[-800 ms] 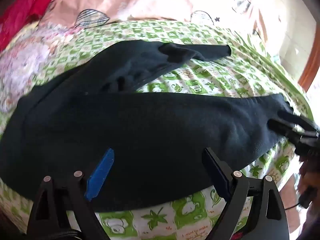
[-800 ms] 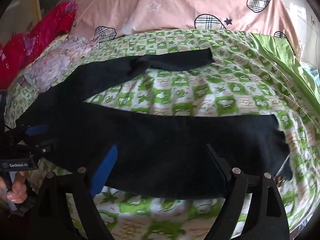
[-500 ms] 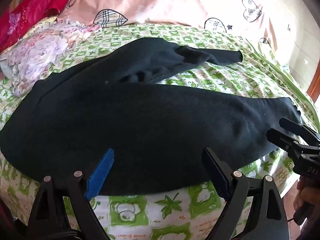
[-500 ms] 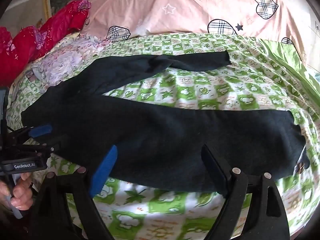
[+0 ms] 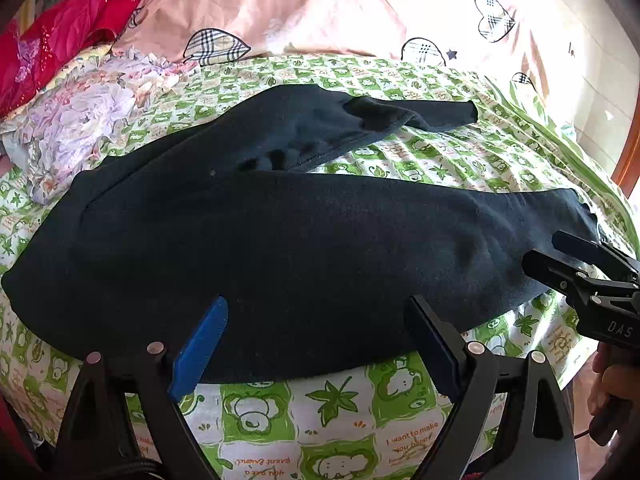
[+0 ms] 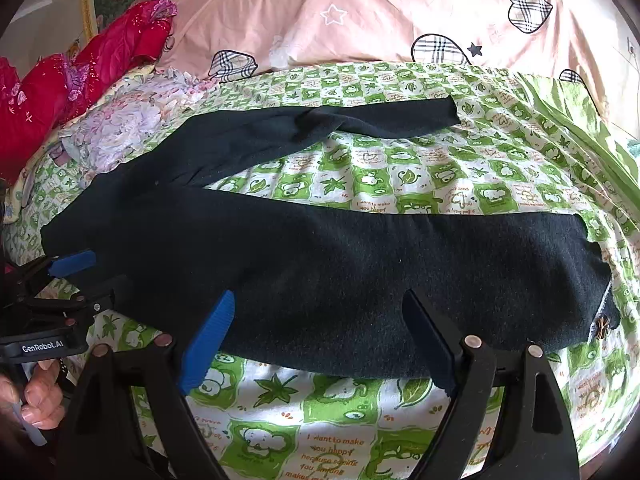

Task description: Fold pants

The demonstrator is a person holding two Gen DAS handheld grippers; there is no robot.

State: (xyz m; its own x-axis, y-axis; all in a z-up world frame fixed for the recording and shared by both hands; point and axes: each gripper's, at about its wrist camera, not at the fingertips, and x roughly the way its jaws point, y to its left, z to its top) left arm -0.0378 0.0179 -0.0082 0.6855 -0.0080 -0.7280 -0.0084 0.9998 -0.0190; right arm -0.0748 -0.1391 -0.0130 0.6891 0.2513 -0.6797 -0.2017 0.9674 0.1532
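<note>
Dark navy pants [image 5: 304, 240] lie spread on the green-patterned bed, waist at the left, legs splayed in a V to the right. The near leg runs across the front; the far leg [image 5: 400, 116] is creased and partly folded on itself. The pants also show in the right wrist view [image 6: 360, 264]. My left gripper [image 5: 316, 344] is open and empty, just above the near edge of the waist part. My right gripper [image 6: 320, 340] is open and empty, above the near leg's front edge. Each gripper shows in the other's view: the right one [image 5: 560, 256] and the left one [image 6: 80, 276].
The green-and-white sheet [image 6: 360, 420] covers the bed. A pink duvet with plaid hearts [image 6: 360, 12] lies at the back. A floral cloth [image 5: 80, 116] and red bedding [image 5: 60, 32] lie at the far left. The bed's edge drops off at the right.
Both grippers have pulled back and up from the pants, so more of the sheet's front edge shows. The pants lie as before.
</note>
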